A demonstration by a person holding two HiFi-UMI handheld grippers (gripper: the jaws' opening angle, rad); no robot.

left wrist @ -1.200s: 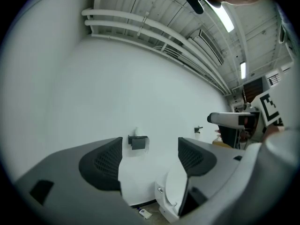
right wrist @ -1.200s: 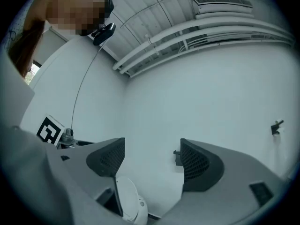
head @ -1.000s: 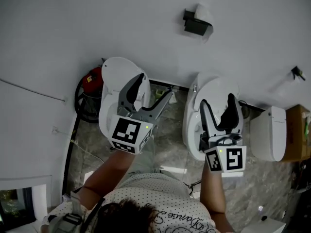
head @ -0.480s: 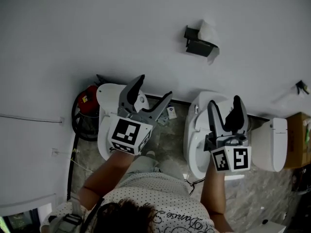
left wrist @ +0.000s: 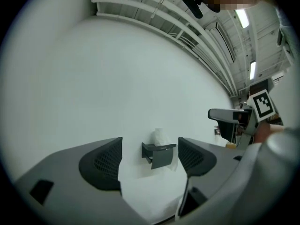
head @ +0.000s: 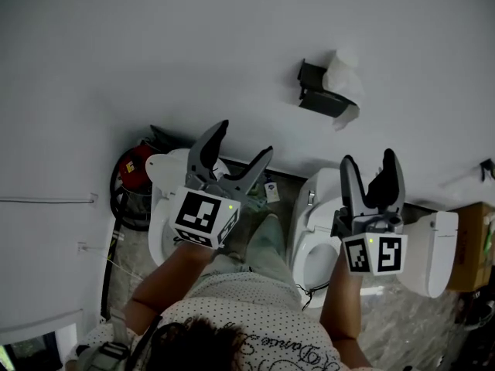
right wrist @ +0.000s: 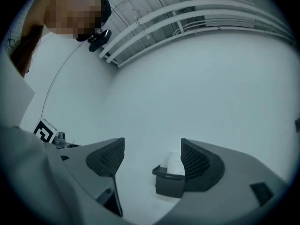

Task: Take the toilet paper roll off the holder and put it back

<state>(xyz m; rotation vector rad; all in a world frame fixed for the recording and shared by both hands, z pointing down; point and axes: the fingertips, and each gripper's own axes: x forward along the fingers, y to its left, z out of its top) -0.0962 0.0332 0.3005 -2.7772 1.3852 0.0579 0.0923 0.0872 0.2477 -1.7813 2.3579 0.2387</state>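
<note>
A dark holder [head: 319,96] is fixed to the white wall, with the white toilet paper roll [head: 341,76] sitting on it. Both grippers are held out level toward the wall, still short of the holder. My left gripper [head: 244,145] is open and empty, below and left of the holder. My right gripper [head: 370,163] is also open and empty, just below the holder and slightly right. In the left gripper view the roll [left wrist: 160,137] and holder [left wrist: 160,155] appear between the fingers, far off. In the right gripper view the roll [right wrist: 174,163] and holder [right wrist: 168,185] lie close to the right finger [right wrist: 197,163].
Two white toilets stand against the wall below: one [head: 164,207] under my left gripper, one [head: 313,234] under my right. A red object with a dark hose [head: 130,168] sits at the left. A white tank [head: 433,242] and a cardboard box [head: 476,238] are at the right.
Both grippers have moved forward toward the wall together, jaws unchanged. The holder and roll now sit lower and closer in the head view.
</note>
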